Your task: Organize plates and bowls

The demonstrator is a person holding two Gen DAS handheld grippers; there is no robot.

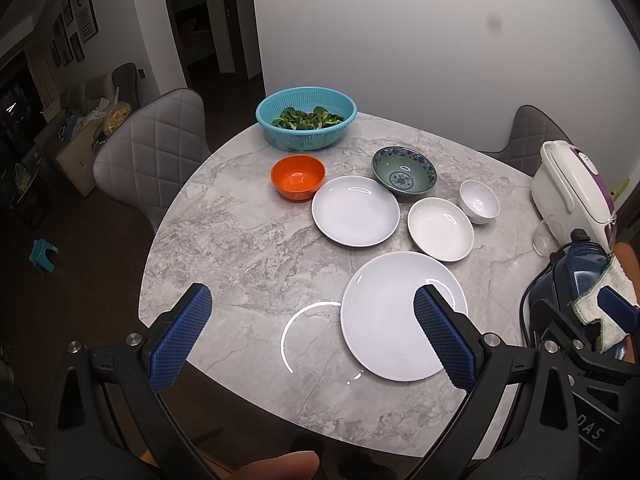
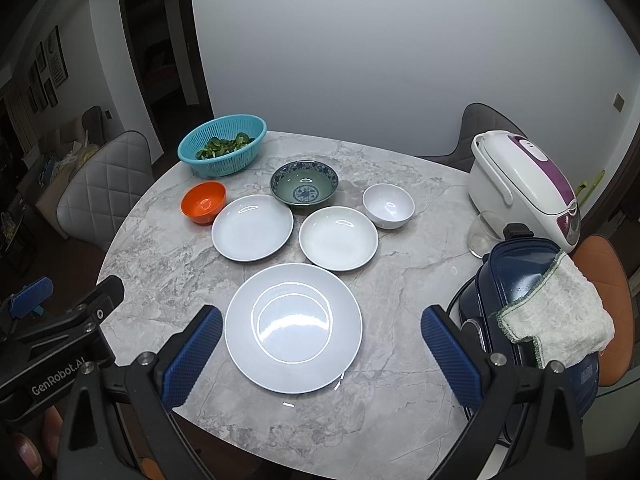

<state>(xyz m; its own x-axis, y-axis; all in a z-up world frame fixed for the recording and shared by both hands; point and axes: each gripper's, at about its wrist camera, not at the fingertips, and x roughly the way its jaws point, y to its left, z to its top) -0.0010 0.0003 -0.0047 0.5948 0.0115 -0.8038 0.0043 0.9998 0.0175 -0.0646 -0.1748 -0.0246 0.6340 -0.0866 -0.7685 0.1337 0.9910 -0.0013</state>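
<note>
A large white plate (image 1: 394, 316) (image 2: 293, 327) lies nearest the front of the marble table (image 1: 248, 240) (image 2: 168, 256). Behind it lie a medium white plate (image 1: 355, 211) (image 2: 252, 227) and a shallow white dish (image 1: 440, 228) (image 2: 338, 238). Further back stand an orange bowl (image 1: 297, 177) (image 2: 203, 202), a blue-patterned green bowl (image 1: 404, 174) (image 2: 304, 186) and a small white bowl (image 1: 479, 202) (image 2: 388, 205). My left gripper (image 1: 312, 334) is open and empty, above the table's front, left of the large plate. My right gripper (image 2: 322, 354) is open and empty, over the large plate.
A teal colander (image 1: 306, 118) (image 2: 222, 144) with greens stands at the back left. A white and purple rice cooker (image 1: 576, 188) (image 2: 524, 184), a clear glass (image 2: 482, 232) and a dark blue appliance with a cloth (image 1: 592, 292) (image 2: 536, 308) fill the right side. Grey chairs (image 1: 156, 152) surround the table.
</note>
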